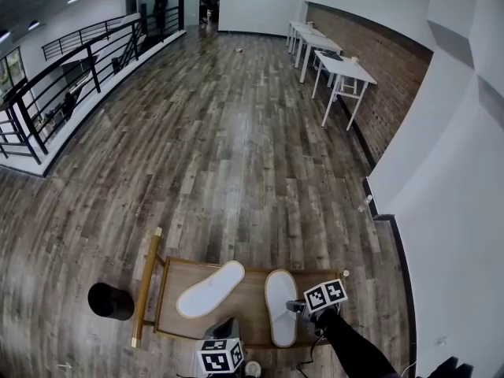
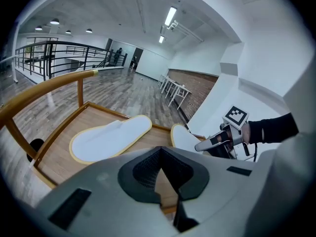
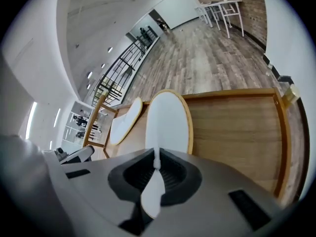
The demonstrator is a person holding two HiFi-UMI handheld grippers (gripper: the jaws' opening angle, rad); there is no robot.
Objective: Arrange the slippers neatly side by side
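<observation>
Bright, even light is cast by ceiling strip lights [image 2: 170, 16]; soft glare is seen on the wooden floor [image 1: 205, 164]. Edges are bent, corners blackened in gripper views.

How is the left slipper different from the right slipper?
The left slipper lies slanted; the right slipper points straight ahead. The left slipper lies free; the right slipper's edge is pinched by the right gripper. Both are white with tan edging, on the same wooden tray.
</observation>
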